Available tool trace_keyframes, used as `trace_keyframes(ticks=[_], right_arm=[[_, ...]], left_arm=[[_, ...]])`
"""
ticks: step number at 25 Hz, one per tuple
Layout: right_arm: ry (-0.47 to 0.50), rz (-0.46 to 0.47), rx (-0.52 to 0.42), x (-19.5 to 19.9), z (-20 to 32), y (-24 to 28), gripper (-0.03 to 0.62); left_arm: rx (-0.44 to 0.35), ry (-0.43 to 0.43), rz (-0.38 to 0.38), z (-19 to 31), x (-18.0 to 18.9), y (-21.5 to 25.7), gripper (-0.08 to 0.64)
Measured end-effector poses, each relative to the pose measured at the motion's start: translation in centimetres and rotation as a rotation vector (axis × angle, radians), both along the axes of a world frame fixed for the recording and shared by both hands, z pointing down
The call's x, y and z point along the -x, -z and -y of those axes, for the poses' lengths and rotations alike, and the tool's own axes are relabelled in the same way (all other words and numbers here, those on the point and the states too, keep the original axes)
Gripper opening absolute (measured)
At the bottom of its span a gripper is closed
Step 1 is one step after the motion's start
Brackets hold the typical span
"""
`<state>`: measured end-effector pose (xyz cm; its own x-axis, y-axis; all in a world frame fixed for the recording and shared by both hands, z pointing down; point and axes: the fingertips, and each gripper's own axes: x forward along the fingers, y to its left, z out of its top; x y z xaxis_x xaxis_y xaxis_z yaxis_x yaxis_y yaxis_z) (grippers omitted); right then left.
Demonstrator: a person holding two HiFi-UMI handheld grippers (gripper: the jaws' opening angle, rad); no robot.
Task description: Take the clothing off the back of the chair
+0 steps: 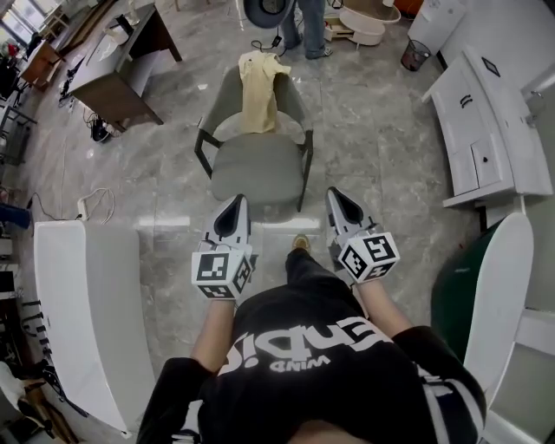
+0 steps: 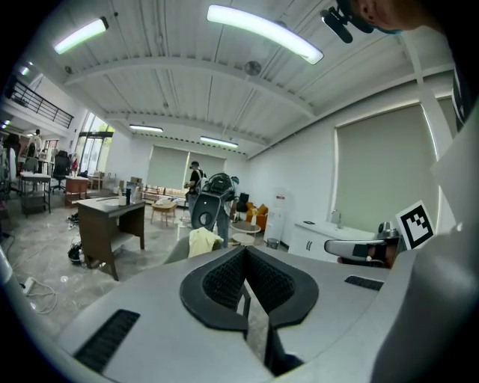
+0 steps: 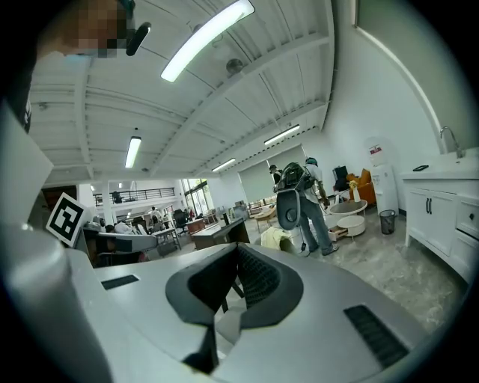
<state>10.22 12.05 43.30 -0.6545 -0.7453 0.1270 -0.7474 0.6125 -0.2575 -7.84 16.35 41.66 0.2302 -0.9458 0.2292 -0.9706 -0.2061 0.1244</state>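
Clothing (image 1: 258, 87): pale yellow garment, draped over back of grey chair (image 1: 257, 166), well ahead of both grippers, touched by neither.

Near to far, head view: wearer's black T-shirt (image 1: 323, 368) w/ white print fills bottom of frame. Forearms (image 1: 212, 342) reach fwd. L gripper (image 1: 232, 201) & R gripper (image 1: 340, 192) are held side by side, both pointing at chair, w/ marker cubes (image 1: 221, 273) at their rear ends. L jaws are pressed together at tips, nothing btwn them. R jaws likewise closed tip to tip & empty. One shoe (image 1: 301, 244) shows btwn the two grippers on grey marble-look floor (image 1: 165, 199).

Just beyond gripper tips stands the chair: front edge of seat near tips, dark frame arms each side, seat bare. Garment hangs from top of backrest down its front, nearly to seat, w/ upper part bunched over top edge. In left gripper view, garment (image 2: 202, 241) is a small yellow patch just above jaw tips, left of centre. In right gripper view, garment (image 3: 275, 239) sits right of jaw tips.

Sides: long white counter (image 1: 82, 303) at left, white cabinet (image 1: 486, 130) at right, cables (image 1: 100, 204) on floor near counter's far end.

Further off: brown desk (image 1: 121, 78) at upper left. Farthest: person in jeans (image 1: 308, 30) standing behind chair, w/ round white tables (image 1: 368, 24) & dark bin (image 1: 415, 55) at upper right.
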Motion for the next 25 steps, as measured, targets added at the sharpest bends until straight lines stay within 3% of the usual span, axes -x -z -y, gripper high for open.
trace_keyframes(ticks=[15,25], right_arm=[[0.089,0.004,-0.001,0.5,14.0,0.2,0.014],[0.062,0.002,-0.005,1.4,20.8,0.1,0.014]], left_arm=[[-0.004,0.099,0.018,12.9,0.5,0.4,0.015],[-0.027,0.108,0.021,20.6,2.5,0.2,0.015]])
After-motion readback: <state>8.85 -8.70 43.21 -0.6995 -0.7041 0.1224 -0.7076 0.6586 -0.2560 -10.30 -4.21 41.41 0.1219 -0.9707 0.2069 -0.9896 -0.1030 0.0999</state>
